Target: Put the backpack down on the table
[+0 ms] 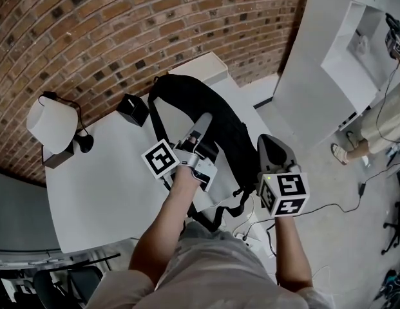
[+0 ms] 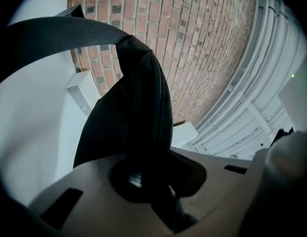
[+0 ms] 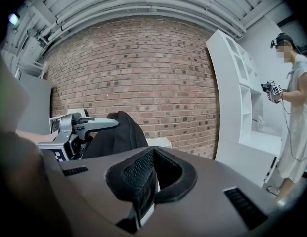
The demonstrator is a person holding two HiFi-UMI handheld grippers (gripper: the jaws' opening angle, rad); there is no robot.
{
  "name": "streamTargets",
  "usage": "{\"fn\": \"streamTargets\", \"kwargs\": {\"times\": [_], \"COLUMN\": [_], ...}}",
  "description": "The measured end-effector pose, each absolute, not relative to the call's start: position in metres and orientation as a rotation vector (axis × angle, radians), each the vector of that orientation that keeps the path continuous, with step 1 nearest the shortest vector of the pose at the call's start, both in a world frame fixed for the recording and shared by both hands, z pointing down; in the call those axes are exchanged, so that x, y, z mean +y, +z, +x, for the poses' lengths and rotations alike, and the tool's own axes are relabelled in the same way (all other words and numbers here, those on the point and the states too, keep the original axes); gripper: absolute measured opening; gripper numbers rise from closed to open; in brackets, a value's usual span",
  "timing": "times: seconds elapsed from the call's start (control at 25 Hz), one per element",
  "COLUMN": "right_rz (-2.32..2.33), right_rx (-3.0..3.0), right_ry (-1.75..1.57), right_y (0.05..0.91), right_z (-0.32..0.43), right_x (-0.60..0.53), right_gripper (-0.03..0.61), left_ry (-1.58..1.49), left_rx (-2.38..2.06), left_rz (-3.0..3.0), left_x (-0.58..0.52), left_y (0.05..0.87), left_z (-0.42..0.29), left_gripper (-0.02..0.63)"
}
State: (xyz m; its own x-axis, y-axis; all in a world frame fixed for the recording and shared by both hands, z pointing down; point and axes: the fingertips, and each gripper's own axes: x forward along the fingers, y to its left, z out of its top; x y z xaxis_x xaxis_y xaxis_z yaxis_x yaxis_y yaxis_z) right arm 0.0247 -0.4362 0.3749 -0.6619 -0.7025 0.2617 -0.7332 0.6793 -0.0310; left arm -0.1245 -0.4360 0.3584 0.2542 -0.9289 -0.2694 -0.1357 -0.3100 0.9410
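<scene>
The left gripper (image 1: 203, 122) is clamped on the backpack (image 1: 235, 140), probably steadying it along the desk's (image 1: 103, 172) right edge. The right gripper (image 1: 270, 148) waits beside it, jaws together, empty.

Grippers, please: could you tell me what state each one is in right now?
Left gripper: closed on the backpack.
Right gripper: closed, holding nothing.

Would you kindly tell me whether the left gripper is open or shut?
Shut: in the left gripper view, black fabric of the backpack runs down and is pinched between the jaws of the left gripper.
</scene>
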Motion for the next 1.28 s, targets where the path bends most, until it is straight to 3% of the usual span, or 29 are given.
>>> {"fn": "streamTargets", "kwargs": {"times": [1.28], "right_rz": [1.209], "right_rx": [-2.488], "right_ry": [0.316], "right_y": [0.434], "right_z": [0.007], "right_x": [-0.508], "right_gripper": [0.002], "left_ry": [-1.016], "left_rx": [-0.868], "left_rz": [1.558], "left_x": [-0.535], "left_y": [0.452], "left_z": [-0.131], "left_gripper": [0.051]}}
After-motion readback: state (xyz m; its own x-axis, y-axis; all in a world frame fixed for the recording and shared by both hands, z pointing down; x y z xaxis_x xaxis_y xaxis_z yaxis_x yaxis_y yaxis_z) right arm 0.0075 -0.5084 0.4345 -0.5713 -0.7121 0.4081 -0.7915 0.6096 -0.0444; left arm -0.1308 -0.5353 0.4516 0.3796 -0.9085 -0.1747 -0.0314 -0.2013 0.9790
